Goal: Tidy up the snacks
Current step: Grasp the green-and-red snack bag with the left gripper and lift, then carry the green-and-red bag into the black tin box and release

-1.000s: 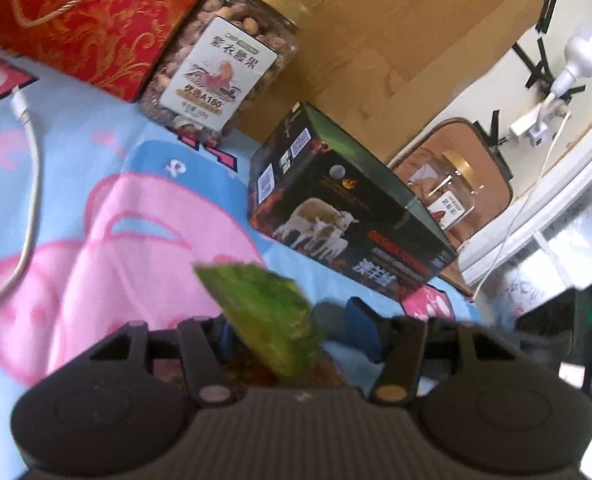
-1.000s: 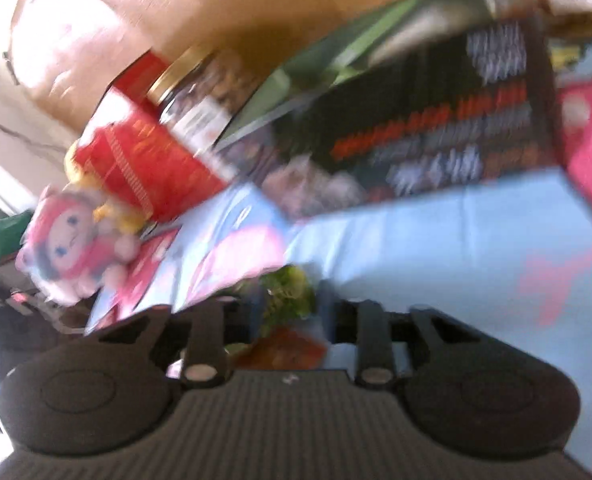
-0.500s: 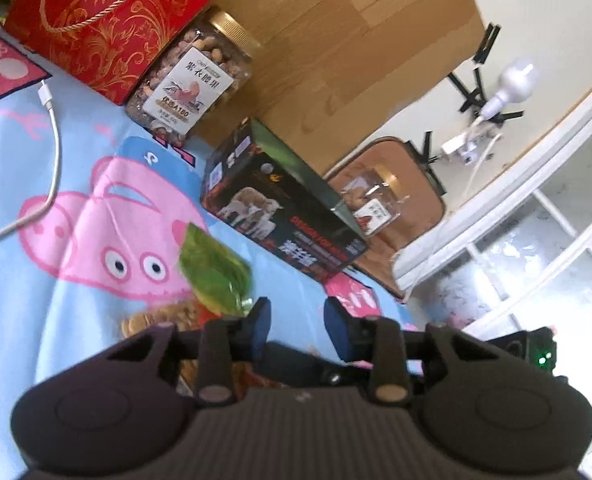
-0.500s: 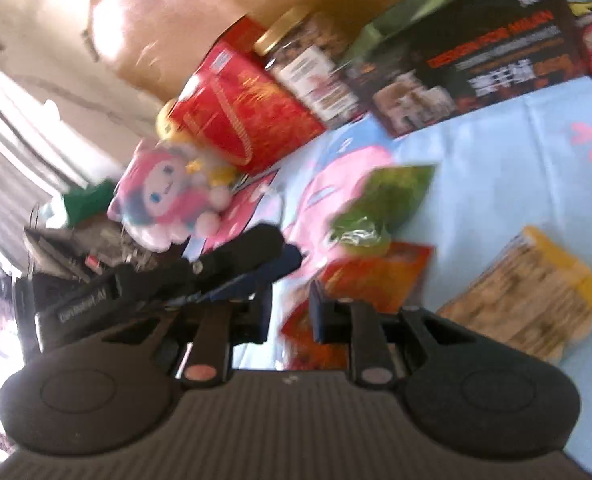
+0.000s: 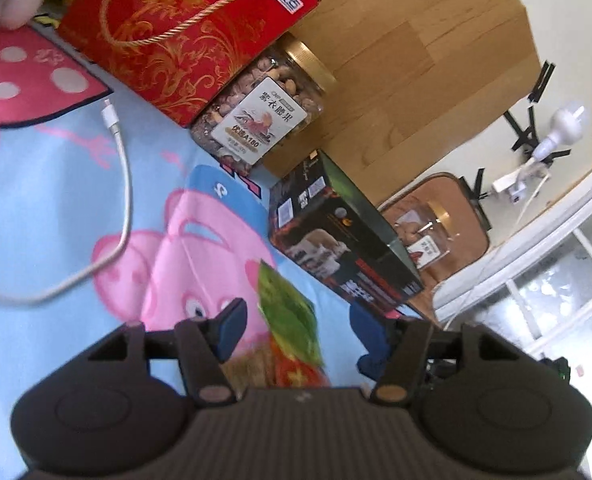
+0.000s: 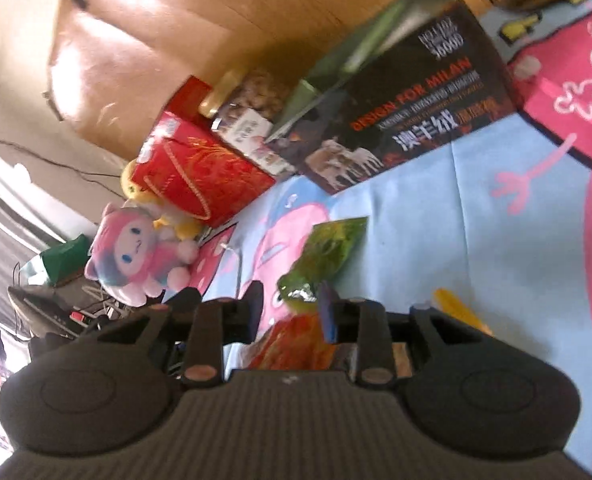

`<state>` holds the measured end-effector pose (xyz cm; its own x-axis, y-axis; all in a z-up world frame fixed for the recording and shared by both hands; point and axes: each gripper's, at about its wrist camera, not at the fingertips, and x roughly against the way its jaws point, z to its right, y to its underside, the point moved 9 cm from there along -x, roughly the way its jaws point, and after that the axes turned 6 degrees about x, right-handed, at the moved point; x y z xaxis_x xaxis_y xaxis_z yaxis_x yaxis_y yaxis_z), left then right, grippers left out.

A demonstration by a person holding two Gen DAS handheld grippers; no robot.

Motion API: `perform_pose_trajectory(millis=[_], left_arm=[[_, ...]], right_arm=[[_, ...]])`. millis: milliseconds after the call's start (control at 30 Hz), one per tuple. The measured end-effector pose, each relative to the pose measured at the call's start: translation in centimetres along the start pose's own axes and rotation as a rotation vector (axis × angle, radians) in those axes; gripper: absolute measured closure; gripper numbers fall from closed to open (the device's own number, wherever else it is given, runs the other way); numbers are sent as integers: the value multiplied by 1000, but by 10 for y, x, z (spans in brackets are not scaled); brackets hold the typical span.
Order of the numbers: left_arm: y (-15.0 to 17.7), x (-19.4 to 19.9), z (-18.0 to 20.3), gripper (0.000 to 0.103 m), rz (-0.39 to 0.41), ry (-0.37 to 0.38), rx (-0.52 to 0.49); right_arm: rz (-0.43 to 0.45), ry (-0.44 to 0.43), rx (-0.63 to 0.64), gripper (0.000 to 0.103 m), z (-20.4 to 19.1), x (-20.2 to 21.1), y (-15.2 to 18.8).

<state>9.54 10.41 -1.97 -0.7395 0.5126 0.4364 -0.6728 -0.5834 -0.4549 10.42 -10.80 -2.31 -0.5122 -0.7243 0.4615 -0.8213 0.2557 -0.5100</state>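
From the left wrist camera, the left gripper (image 5: 300,332) hangs over a blue cartoon-pig bedsheet (image 5: 55,208) with its jaws opening – the blue pads stand well apart, and a green snack packet (image 5: 287,312) shows in the gap between them without either pad pressing on it. Just below the green one lies an orange-red packet (image 5: 296,372). Farther back along the wooden headboard (image 5: 416,60) stand a red gift bag (image 5: 183,36), a nut jar (image 5: 259,108) with a gold lid, and a dark box (image 5: 344,240) lying on its side; a white cable (image 5: 123,184) curls across the sheet. From the right wrist camera, the right gripper (image 6: 291,312) is also opening – the green snack packet (image 6: 328,252) lies on the sheet just ahead of its fingertips, the orange-red packet (image 6: 291,344) between the fingers, though blur hides whether a pad touches it. A yellow-edged packet (image 6: 456,312) lies to the right, a pink plush toy (image 6: 135,256) to the left.
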Motion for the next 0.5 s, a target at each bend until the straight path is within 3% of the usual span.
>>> perform_pose_trajectory(millis=[167,267,333,367,500], left_arm=[[-6,-36,-7,45,-67,-27,12],[2,-55,-9,53,-118,2,42],[6,-60,-6,63,-107,0,8],[10,-62,-5,64,-124,11,15],[10,-56,-5,71,-115,19,23]], right_arm=[[-62,56,16,68,6,-30,-7],[-97,76,28,69,7,-46,-4],[-82,60,24,69,8,-48,-4],[-78,64,29,76,8,-49,-3],[-68,46,48,82,6,-46,2]])
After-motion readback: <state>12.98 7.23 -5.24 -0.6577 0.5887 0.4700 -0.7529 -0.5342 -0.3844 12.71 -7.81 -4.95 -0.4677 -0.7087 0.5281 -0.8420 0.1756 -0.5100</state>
